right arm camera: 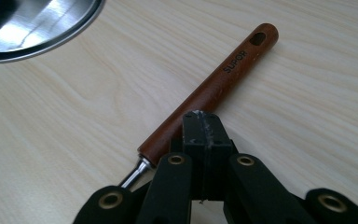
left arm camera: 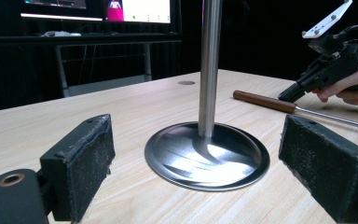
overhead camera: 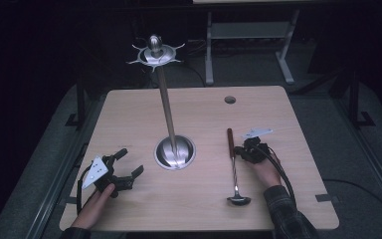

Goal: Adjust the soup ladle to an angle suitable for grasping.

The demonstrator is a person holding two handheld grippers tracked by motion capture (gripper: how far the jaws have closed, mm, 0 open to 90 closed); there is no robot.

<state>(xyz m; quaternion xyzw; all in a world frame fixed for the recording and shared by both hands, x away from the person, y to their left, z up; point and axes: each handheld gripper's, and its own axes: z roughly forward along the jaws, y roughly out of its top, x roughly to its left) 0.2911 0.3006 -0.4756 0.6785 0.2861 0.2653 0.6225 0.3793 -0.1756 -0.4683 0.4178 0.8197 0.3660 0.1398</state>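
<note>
- We take this for a lab: a lone wooden table (overhead camera: pixel 298 164) stands in a dark room.
- We see lit monitors (left arm camera: pixel 137 9) on a desk behind it.
- Bare metal frames (overhead camera: pixel 248 35) stand behind it.

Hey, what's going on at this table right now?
A person works with tongs in each hand. The right tongs are closed, their tips at the wooden handle of a ladle lying flat on the table. The left tongs are open near the base of a metal stand, holding nothing.
</note>
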